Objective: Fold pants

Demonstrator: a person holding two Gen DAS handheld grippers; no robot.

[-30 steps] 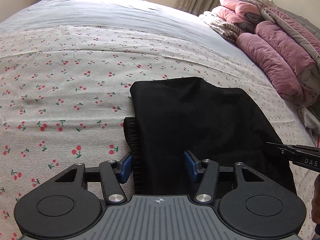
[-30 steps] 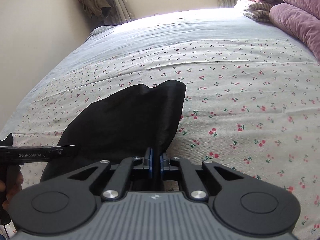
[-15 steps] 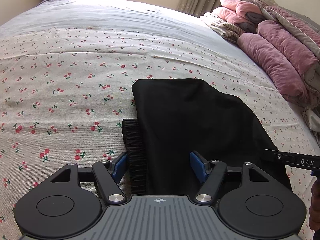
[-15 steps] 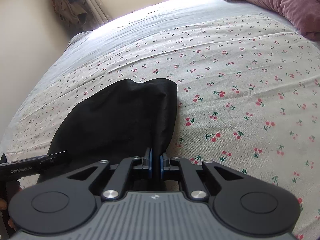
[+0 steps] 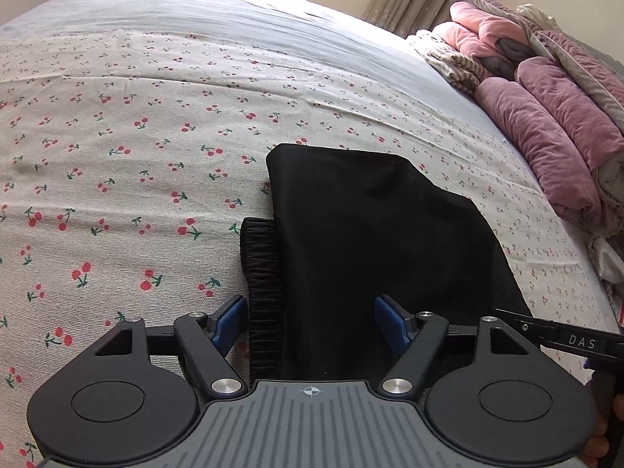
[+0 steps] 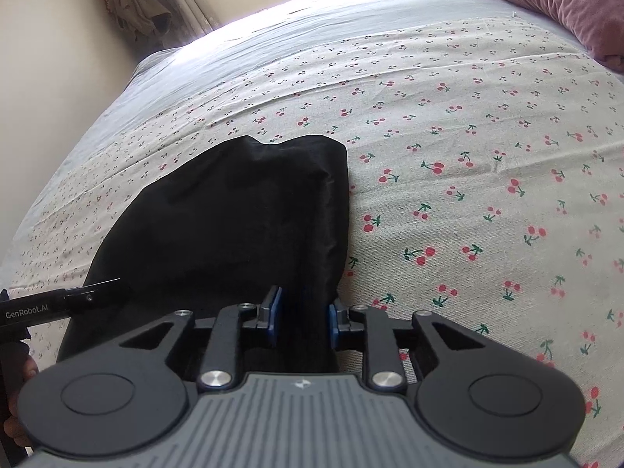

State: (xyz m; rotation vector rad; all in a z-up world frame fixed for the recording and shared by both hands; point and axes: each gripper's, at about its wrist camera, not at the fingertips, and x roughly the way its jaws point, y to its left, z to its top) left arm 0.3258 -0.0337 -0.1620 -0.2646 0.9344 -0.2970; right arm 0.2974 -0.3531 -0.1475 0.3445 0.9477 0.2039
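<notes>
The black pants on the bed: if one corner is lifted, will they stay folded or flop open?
The black pants look thin and limp, so layers would probably sag and slide apart. The ribbed waistband seems thicker, likely holding shape better.

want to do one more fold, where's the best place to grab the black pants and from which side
Probably the near edge of the black pants, coming in low from the person's side. The ribbed waistband sticks out at the near-left corner, a thick, firm lip over the cherry-print sheet; the far edge lies flat.
</notes>
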